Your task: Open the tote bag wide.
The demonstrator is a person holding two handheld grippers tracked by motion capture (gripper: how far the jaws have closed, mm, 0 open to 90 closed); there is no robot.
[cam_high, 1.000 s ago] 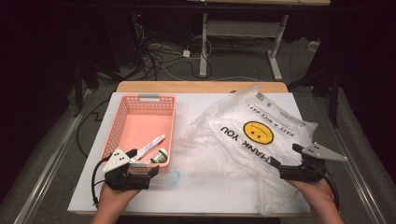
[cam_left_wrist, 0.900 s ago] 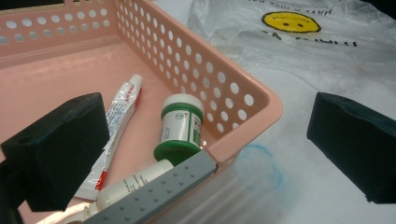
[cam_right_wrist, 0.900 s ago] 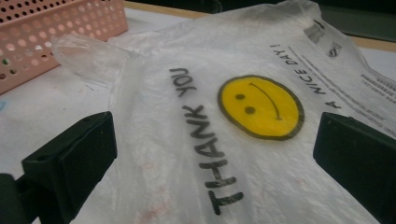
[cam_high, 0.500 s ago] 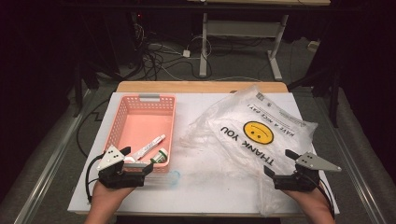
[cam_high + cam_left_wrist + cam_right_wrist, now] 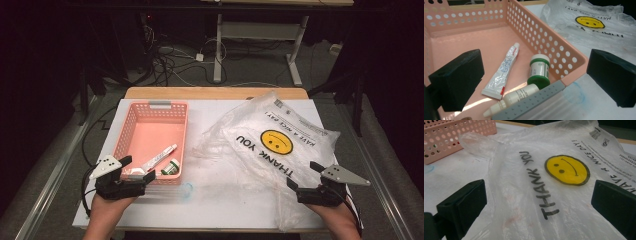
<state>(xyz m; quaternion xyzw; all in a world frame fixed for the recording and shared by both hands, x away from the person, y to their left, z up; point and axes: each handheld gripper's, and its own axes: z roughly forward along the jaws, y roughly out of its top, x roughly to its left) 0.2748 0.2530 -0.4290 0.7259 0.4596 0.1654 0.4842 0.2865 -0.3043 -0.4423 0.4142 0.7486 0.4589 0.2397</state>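
Right gripper view: "THANK YOU" bag (image 5: 554, 182)

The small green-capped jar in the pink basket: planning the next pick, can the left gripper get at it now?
Probably yes. The left gripper is open at the pink perforated basket's near corner, and the green-capped jar lies uncovered; a grey perforated bar partly crosses the approach.

The high view looks forward and down from above the near edge of the table (image 5: 220, 210), taking in its whole top. The left gripper view sits low and close at the basket (image 5: 564, 53), facing its far wall. The right gripper view skims the bag (image 5: 529, 195) closely. All three share basket and bag
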